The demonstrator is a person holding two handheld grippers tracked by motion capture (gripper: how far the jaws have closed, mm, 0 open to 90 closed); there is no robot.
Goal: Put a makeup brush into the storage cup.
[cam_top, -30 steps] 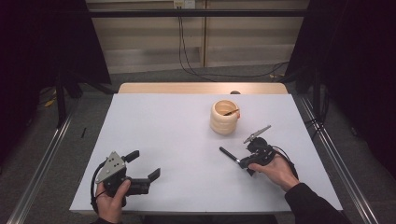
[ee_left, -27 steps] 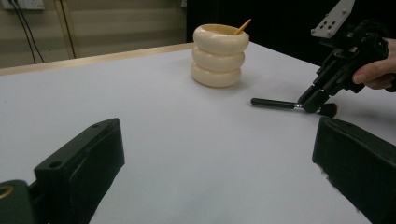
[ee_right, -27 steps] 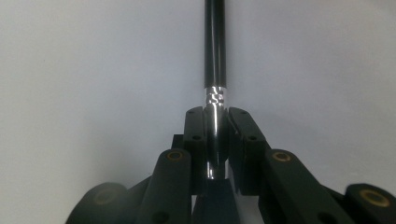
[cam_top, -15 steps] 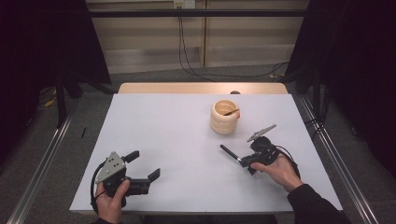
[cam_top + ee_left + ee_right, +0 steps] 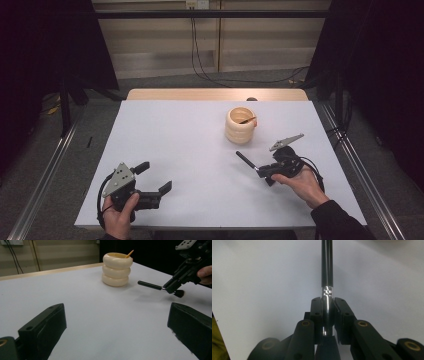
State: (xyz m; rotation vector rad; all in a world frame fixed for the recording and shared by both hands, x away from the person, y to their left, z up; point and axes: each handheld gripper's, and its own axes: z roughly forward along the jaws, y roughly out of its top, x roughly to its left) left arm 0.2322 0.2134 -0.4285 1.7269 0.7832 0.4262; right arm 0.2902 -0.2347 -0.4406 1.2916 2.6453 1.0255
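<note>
1. White worktop [image 5: 200, 150] in a dim room with dark curtains; a person's two hands each hold a gripper
2. Right gripper [image 5: 261, 172] is clamped narrowly on a black makeup brush [image 5: 160, 287] at its shiny ferrule, handle pointing ahead of the jaws, bristle head behind, probably so the handle can lead
3. Cream ringed holder [image 5: 240, 125] stands well ahead of that gripper, a wooden stick [image 5: 247, 120] leaning inside; likely where the brush is headed
4. Left gripper [image 5: 153, 181] rests far to the side, jaws wide and empty, apparently waiting
</note>
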